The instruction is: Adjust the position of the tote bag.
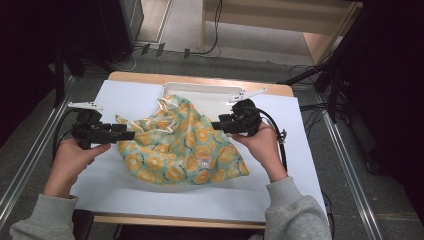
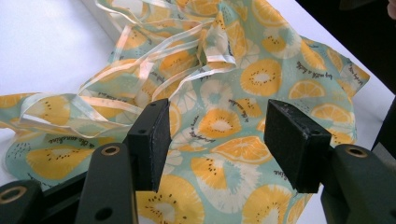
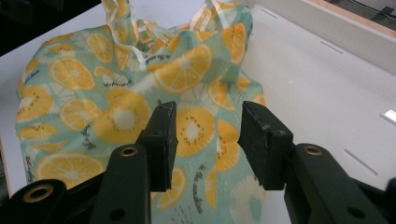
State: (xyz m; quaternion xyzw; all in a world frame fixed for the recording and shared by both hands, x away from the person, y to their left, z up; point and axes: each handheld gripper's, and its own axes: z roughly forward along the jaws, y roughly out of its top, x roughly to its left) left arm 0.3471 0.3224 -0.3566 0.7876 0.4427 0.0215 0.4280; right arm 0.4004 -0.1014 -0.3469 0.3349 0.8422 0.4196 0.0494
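A mint-green cloth bag [image 1: 180,150] printed with orange and kiwi slices lies crumpled in the middle of the white table cover [image 1: 150,195]. Its pale ribbon handles [image 2: 140,70] are bunched on top. My left gripper [image 1: 127,134] is at the bag's left edge. In the left gripper view it [image 2: 219,112] hovers open over the fabric [image 2: 261,74], with nothing pinched between the pads. My right gripper [image 1: 216,125] is at the bag's upper right side. Seen in its own view, it [image 3: 208,112] is open just above the cloth [image 3: 116,112].
A shallow white tray [image 1: 200,92] stands behind the bag at the table's far edge; its wall [image 3: 327,32] runs along the right gripper view's upper right. Bare white cover lies in front of and to the right of the bag. Cables run across the floor beyond the table.
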